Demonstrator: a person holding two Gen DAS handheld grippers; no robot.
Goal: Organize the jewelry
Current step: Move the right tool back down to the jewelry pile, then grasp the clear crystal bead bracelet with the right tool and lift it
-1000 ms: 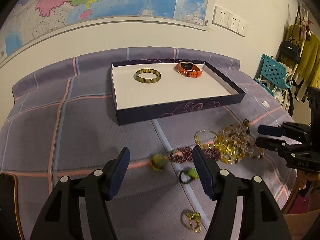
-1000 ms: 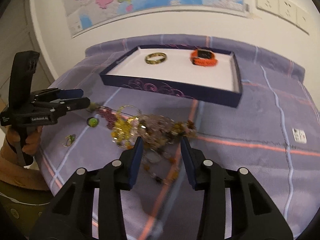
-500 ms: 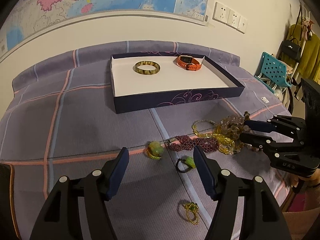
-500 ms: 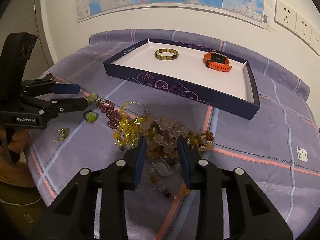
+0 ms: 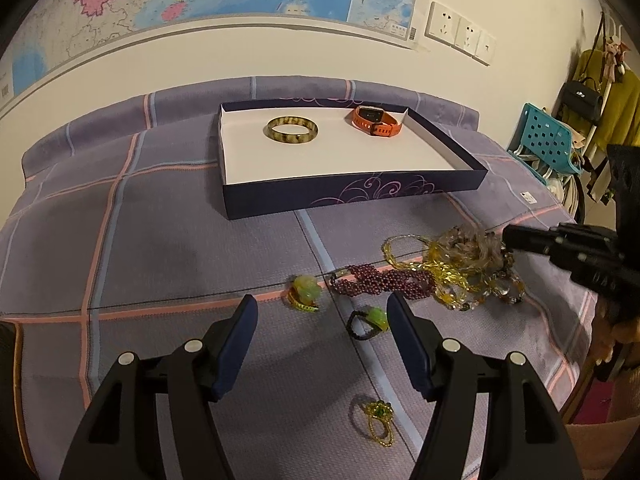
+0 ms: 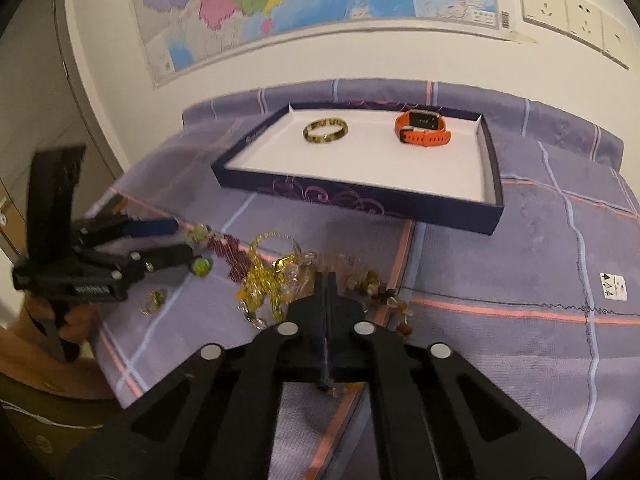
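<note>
A dark purple tray holds a mottled green bangle and an orange watch. In front of it lies a tangle: clear bead necklace, yellow bead chain, maroon bead bracelet. My right gripper is shut on the clear bead necklace. My left gripper hovers open over a green stone ring and a black ring with a green stone.
A gold ring with a green stone lies near the table's front edge. The purple plaid cloth has a white tag at the right. A teal chair and hanging bags stand beyond the right edge.
The right gripper's jaws have come together on the clear beads, and the bead pile has shifted with them. The left gripper has stayed open in place.
</note>
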